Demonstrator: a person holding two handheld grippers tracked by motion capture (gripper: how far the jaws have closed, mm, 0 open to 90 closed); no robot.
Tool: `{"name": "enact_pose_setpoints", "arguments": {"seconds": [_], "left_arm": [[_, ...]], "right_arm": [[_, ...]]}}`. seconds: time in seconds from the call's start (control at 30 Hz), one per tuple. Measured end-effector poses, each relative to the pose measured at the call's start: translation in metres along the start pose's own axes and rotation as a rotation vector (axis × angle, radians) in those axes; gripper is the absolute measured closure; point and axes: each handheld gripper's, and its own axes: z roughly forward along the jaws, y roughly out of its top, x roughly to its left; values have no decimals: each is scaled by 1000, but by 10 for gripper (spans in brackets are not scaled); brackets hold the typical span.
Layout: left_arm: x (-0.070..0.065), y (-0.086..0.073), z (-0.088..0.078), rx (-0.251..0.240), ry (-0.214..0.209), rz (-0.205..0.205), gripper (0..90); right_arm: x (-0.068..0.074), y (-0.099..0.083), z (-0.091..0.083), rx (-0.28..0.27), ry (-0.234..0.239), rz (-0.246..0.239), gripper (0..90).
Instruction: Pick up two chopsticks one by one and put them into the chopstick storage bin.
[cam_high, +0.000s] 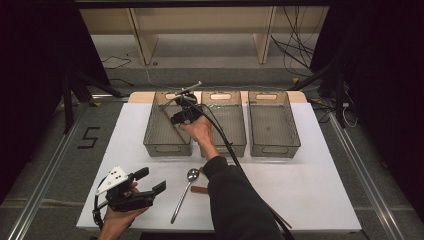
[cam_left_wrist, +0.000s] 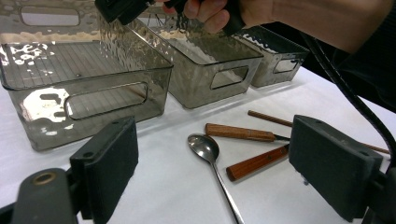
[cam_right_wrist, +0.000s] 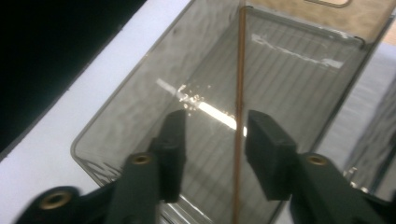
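A thin brown wooden chopstick (cam_right_wrist: 239, 70) is being released into the left smoky clear plastic bin (cam_right_wrist: 116, 107) between the opened right tool (cam_right_wrist: 212, 140); withdrawal is needed next.

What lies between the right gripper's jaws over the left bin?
A thin brown chopstick runs between the open right gripper, free of both pads, inside the left bin, per the right gripper view.
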Motion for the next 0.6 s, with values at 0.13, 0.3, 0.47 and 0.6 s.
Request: {"name": "enact_pose_setpoints", "arguments": {"seconds": [0.13, 0.3, 0.47, 0.6], "left_arm": [[0, 0, 0, 0, 1, -1, 153], [0, 0, 0, 0, 2, -2, 153], [0, 0, 0, 3, 5, -3, 153], [0, -1, 0, 4, 6, -4, 153]], "right_arm": [[2, 1, -14, -17, 12, -17, 456], [6, -1, -35, -35, 43, -71, 384], [5, -12, -58, -49, 63, -116, 351], [2, -23, -79, -61, 70, -140, 331]]}}
